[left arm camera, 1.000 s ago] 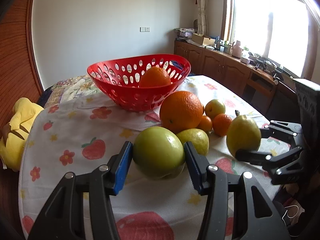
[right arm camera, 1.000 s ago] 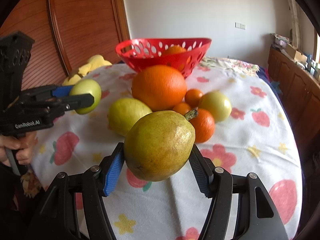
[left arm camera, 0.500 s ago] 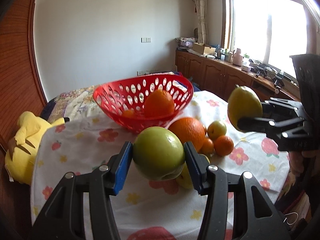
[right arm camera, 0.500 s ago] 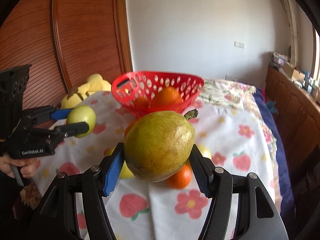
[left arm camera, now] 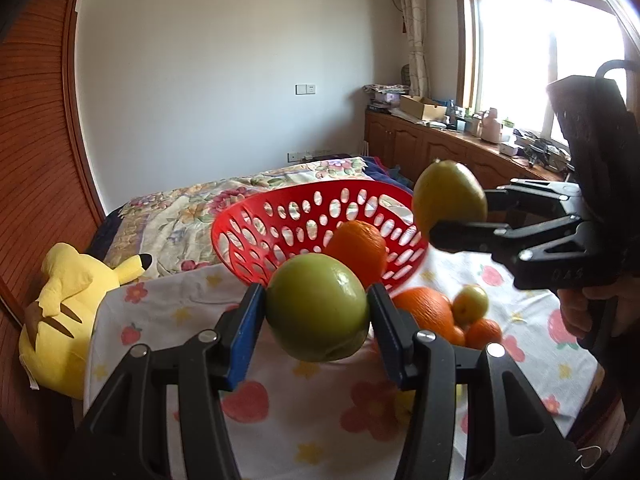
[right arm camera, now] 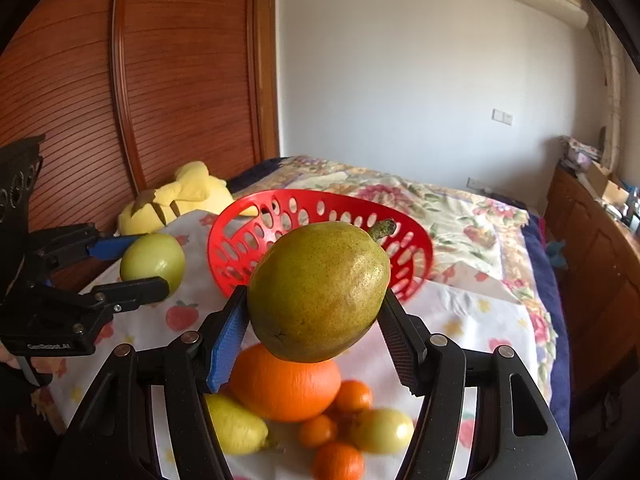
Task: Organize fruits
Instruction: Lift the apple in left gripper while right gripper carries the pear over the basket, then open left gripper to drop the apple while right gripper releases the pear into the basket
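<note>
My left gripper (left arm camera: pixel 316 296) is shut on a green apple (left arm camera: pixel 318 308), held in the air in front of the red perforated basket (left arm camera: pixel 256 240). One orange (left arm camera: pixel 356 246) lies in the basket. My right gripper (right arm camera: pixel 316 294) is shut on a speckled green pear (right arm camera: pixel 320 292), stem pointing toward the basket (right arm camera: pixel 224 248). In the left wrist view the pear (left arm camera: pixel 450 198) hangs by the basket's right rim. The right wrist view shows the apple (right arm camera: pixel 153 258) left of the basket. A large orange (right arm camera: pixel 284 388), a lemon (right arm camera: pixel 236 426) and several small fruits lie on the cloth below.
A yellow plush toy (left arm camera: pixel 68 308) lies at the table's left edge against the wooden slatted doors (right arm camera: pixel 180 100). A floral quilt (right arm camera: pixel 460 216) spreads behind the basket. Wooden cabinets (left arm camera: pixel 432 148) run under the window on the right. A hand (left arm camera: pixel 580 312) grips the right gripper's handle.
Both grippers rose and moved toward the basket with their fruit. The pear went from table height up to the basket's right rim. The loose fruits dropped lower in both views.
</note>
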`<state>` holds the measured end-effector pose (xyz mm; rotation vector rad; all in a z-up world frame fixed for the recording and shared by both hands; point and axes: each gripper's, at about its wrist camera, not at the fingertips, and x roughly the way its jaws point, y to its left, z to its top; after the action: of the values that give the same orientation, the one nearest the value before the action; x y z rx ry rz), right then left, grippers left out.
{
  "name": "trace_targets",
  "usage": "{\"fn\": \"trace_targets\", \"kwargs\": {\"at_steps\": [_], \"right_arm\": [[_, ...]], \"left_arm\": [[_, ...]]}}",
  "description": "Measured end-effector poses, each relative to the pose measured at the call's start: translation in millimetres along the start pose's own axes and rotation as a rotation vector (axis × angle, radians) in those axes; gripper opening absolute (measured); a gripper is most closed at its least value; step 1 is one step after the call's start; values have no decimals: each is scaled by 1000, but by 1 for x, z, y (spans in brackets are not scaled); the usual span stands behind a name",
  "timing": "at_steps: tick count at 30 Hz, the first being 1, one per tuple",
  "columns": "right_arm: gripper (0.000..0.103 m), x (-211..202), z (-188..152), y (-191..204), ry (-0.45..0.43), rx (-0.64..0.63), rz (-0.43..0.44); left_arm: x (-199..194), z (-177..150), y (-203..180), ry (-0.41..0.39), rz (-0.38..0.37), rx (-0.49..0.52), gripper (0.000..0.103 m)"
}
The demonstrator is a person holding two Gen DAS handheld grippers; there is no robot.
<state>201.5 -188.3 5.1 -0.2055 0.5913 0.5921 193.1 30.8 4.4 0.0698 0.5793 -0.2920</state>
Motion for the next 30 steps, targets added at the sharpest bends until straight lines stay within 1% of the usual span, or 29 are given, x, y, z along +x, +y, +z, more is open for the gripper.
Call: {"fn": "trace_targets", "kwargs": {"at_steps": [5, 11, 22, 27, 30], "right_arm": [[66, 30, 9, 0, 33, -26, 37], [66, 52, 18, -7, 49, -48, 44], [66, 89, 46, -40, 89, -59, 20], [66, 113, 58, -58, 128, -44, 13], [66, 125, 57, -66, 158, -32, 8]], "left_arm": [[17, 6, 12, 12, 12, -14, 52], [33, 13, 17, 20, 6, -21, 52], [69, 30, 11, 42, -15, -14, 52], [84, 32, 10, 61, -14, -14, 52], [90, 31, 10, 73, -10, -15, 52]]}}
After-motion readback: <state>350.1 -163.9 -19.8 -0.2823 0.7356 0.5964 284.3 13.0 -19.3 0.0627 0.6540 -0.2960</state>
